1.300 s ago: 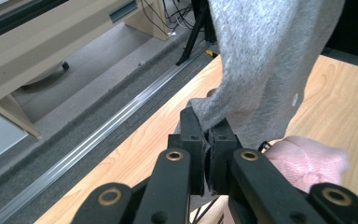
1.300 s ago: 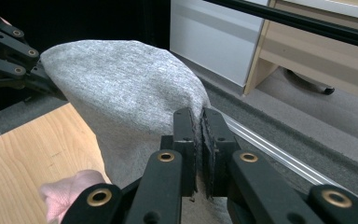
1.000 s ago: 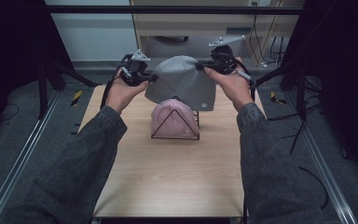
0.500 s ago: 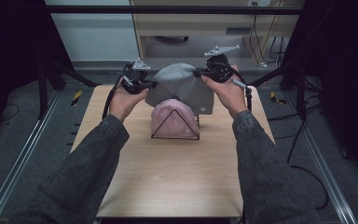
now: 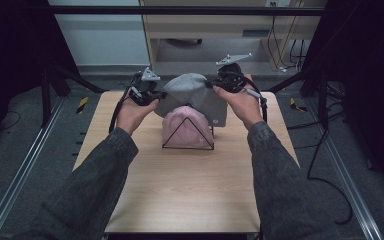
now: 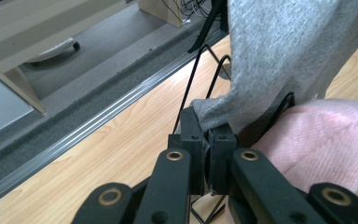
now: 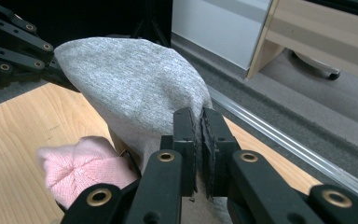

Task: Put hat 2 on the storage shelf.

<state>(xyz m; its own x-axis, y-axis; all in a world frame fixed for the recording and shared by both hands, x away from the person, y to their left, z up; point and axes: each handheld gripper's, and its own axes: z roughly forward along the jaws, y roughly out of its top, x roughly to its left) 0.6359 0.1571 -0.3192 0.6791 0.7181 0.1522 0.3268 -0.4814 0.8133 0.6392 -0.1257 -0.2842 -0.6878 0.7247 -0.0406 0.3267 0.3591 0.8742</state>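
Observation:
A grey knit beanie hangs stretched between both grippers above the far half of the table. My left gripper is shut on its left edge. My right gripper is shut on its right edge. Below the grey beanie, a pink knit beanie sits on a black wire stand. The pink beanie lies just right of the left jaws, and the pink beanie shows lower left of the right jaws. The grey beanie covers the stand's rear wires.
The wooden table has bare room on its near half. A metal rail runs along its far edge, with grey floor and a wooden cabinet beyond. Black frame posts stand at both sides.
Both grippers have lifted the grey beanie slightly and shifted it away from me; it stays stretched over the pink beanie on the stand.

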